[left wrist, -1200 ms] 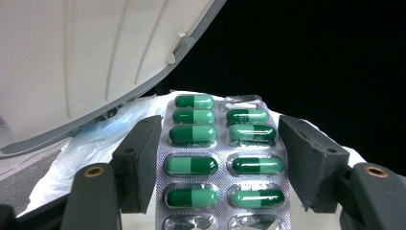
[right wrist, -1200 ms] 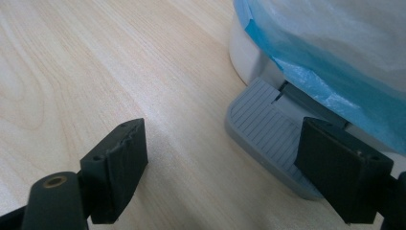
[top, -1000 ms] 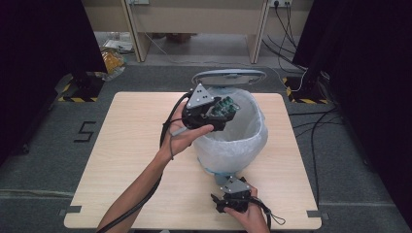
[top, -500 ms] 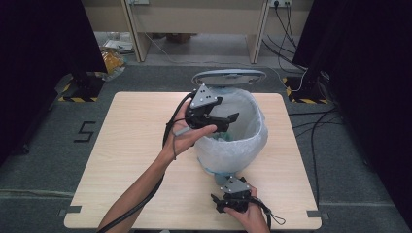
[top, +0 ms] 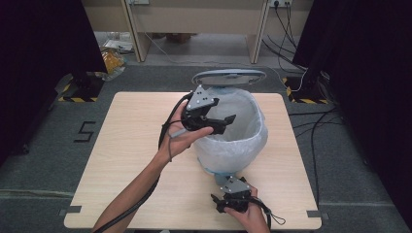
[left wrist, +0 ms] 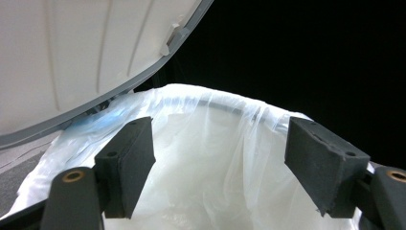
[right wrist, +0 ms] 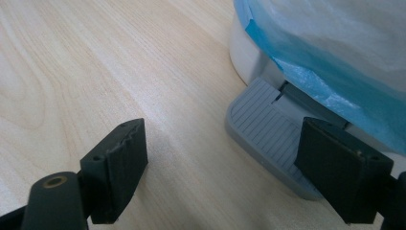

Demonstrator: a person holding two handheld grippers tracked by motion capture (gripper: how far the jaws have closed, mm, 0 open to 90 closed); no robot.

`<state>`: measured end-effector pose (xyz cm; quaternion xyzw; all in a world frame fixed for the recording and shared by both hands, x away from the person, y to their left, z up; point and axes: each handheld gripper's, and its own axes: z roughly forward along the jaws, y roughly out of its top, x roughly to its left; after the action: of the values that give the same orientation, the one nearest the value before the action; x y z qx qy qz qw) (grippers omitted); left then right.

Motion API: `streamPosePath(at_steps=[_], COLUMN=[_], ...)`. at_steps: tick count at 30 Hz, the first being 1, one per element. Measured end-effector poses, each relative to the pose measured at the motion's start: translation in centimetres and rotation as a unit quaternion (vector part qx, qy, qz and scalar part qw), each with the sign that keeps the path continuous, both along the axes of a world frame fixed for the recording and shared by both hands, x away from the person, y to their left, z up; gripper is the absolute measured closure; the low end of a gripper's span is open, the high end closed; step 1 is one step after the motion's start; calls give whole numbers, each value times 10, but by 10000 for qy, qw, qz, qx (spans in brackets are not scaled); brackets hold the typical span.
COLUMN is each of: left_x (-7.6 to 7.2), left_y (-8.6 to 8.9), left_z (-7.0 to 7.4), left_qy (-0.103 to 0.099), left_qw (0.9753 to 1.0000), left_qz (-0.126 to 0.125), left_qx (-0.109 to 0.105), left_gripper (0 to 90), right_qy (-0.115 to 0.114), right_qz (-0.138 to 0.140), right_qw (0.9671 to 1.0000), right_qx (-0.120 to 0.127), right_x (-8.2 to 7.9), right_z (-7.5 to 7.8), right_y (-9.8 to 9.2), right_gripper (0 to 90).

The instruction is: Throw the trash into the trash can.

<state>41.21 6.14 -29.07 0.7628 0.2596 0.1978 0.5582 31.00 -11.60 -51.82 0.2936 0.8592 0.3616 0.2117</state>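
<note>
Pedal bin (top: 232,145) sits mid-bench (top: 121,160), lid (top: 228,77) up, white liner (left wrist: 210,158) draped over the rim. Left claw (top: 221,122) gapes empty over the opening; right claw (right wrist: 230,167) gapes empty, low beside the grey pedal (right wrist: 268,134). Judgement: lower left onto one liner edge, not bunched film, and clamp only once plastic is between the pads.

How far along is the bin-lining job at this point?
Looks done: the white bag is draped over the rim of the bin and its lid stands open. In hand: the left gripper hovers open over the bin mouth; the right gripper sits open beside the pedal. Probably left: tidying the bag and closing the lid.
</note>
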Motion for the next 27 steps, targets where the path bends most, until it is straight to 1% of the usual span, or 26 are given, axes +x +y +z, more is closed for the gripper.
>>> streamPosePath(at_steps=[3,7,17,22,24,27], left_x=[-2,-5,-9,-12,-14,-16], left_y=[8,19,49,64,70,80], left_z=[0,-1,-8,-10,-12,-14], left_qy=[10,-33,-52,2,-10,-17], left_qw=[10000,10000,9996,9994,9992,9988], left_qz=[14,89,286,322,367,437], left_qx=[-63,-15,-29,-154,-176,-236], left_gripper=[223,208,196,193,193,192], right_qy=[18,16,14,14,26,-14], right_qz=[3,4,4,4,5,26], right_qw=[10000,10000,10000,10000,10000,10000], right_qx=[9,7,6,10,3,-13], right_x=[0,0,0,0,0,0], right_z=[0,0,0,0,0,0], right_y=[0,0,0,0,0,0], right_gripper=[183,183,183,184,184,183])
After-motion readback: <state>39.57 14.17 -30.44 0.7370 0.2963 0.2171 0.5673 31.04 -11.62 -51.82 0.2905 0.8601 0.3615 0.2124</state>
